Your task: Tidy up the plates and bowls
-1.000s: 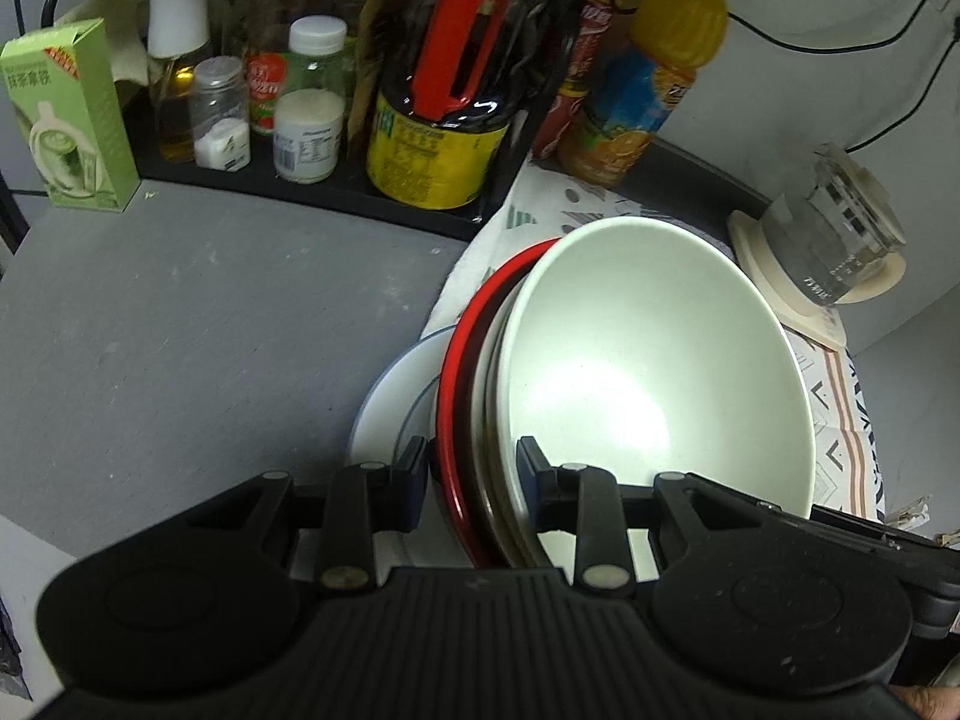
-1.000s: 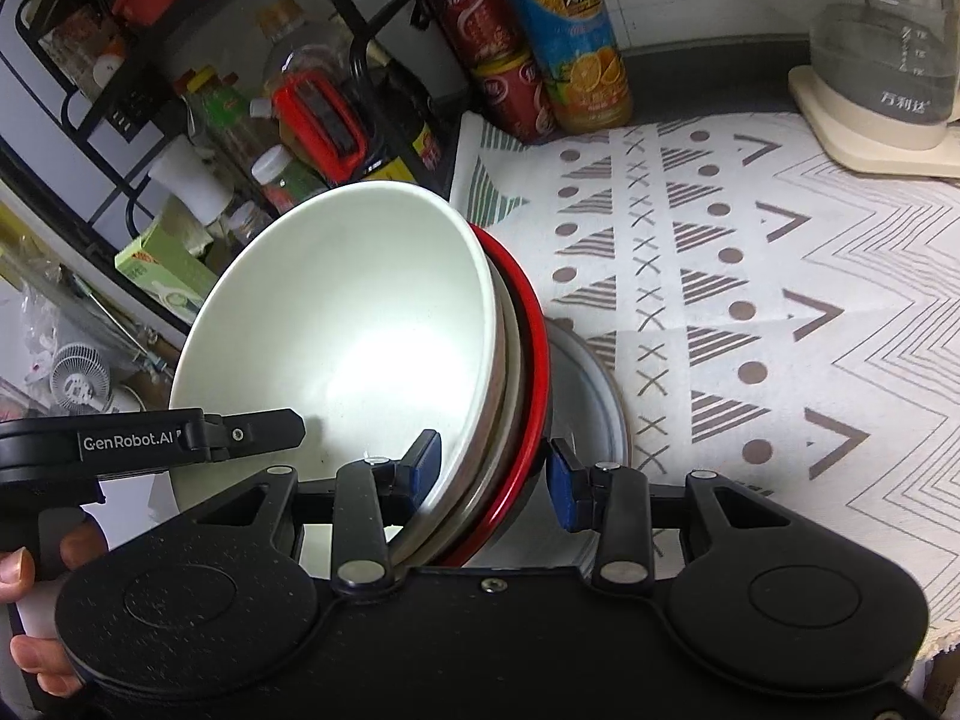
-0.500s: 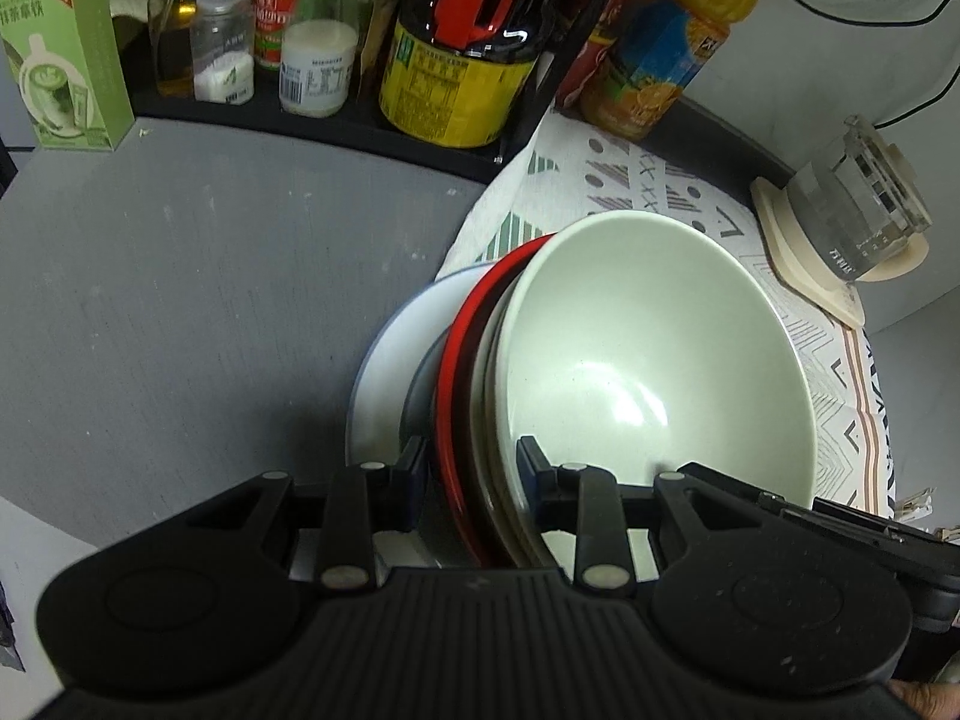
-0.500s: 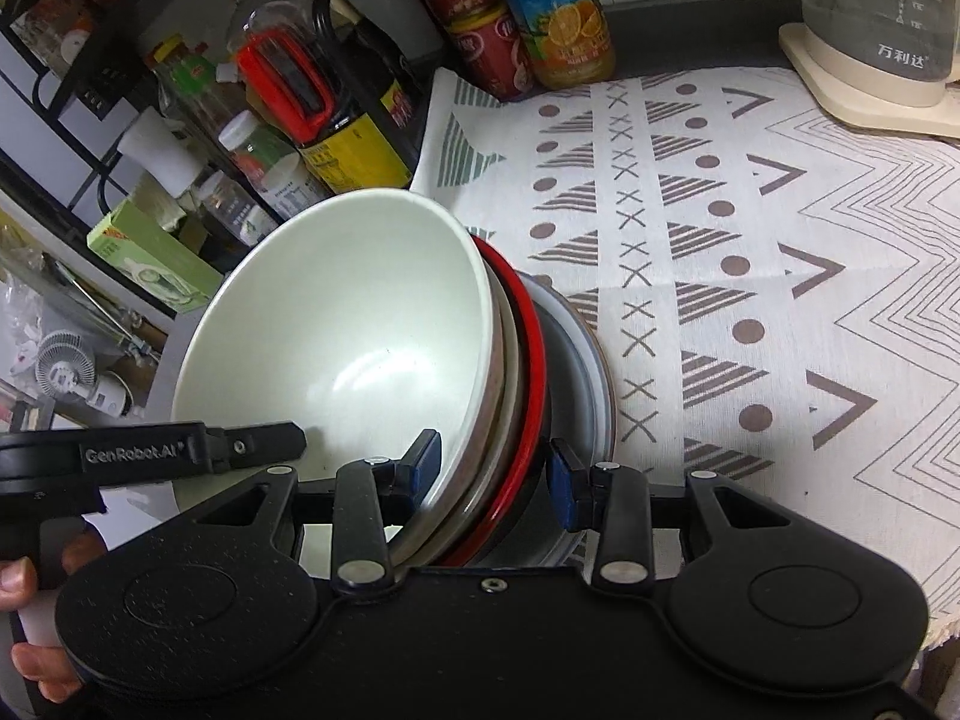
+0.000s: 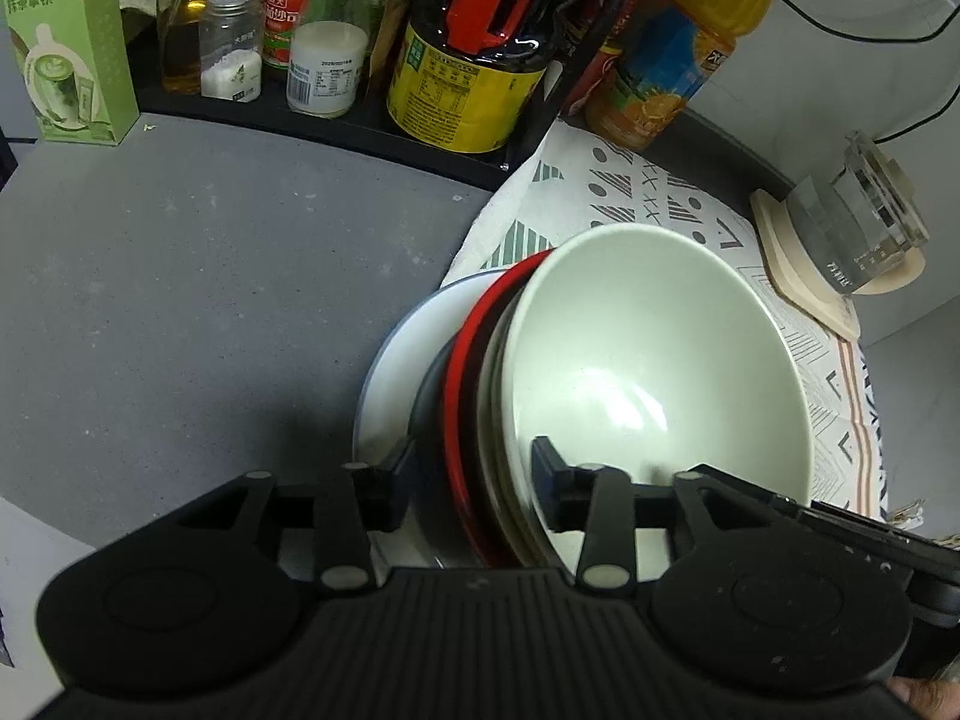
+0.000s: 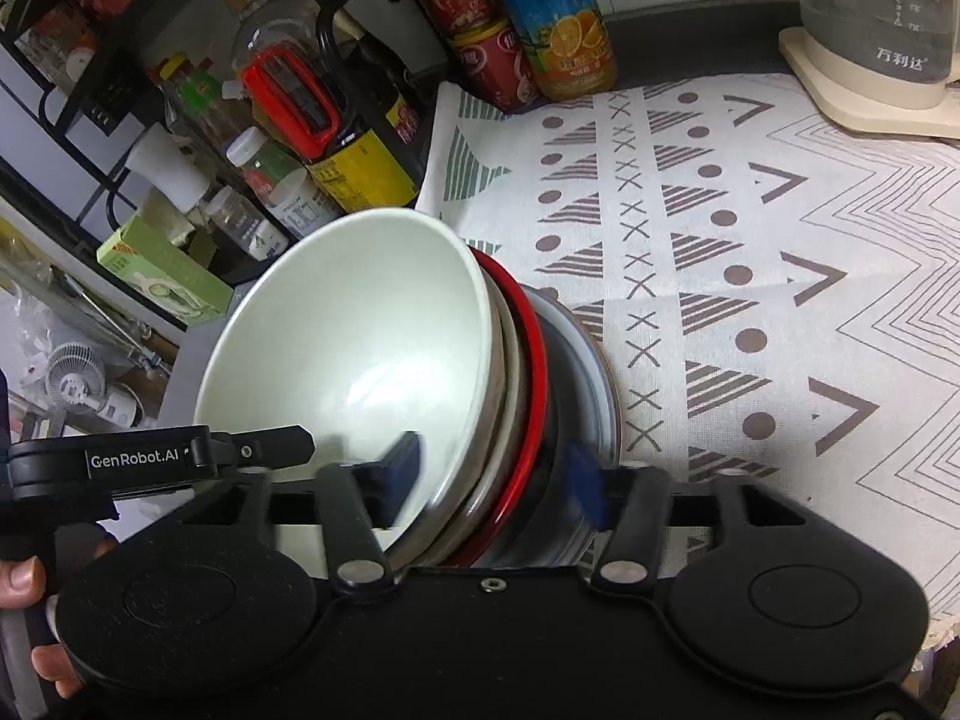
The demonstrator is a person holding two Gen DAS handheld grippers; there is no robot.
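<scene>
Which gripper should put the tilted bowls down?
Neither alone, probably. The left gripper and right gripper both straddle the tilted stack of bowls. If only one guides, left: it is on the gray counter side.

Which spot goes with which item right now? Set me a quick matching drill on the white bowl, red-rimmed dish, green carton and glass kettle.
Items:
1. white bowl
2. red-rimmed dish
3. green carton
4. glass kettle

Places:
A. on a cream base at the patterned cloth's far edge
B. on the grey counter, by the condiment rack's end
C. innermost in the held stack
D. in the stack, behind the pale bowls

Pairs: 1-C, 2-D, 3-B, 4-A
</scene>
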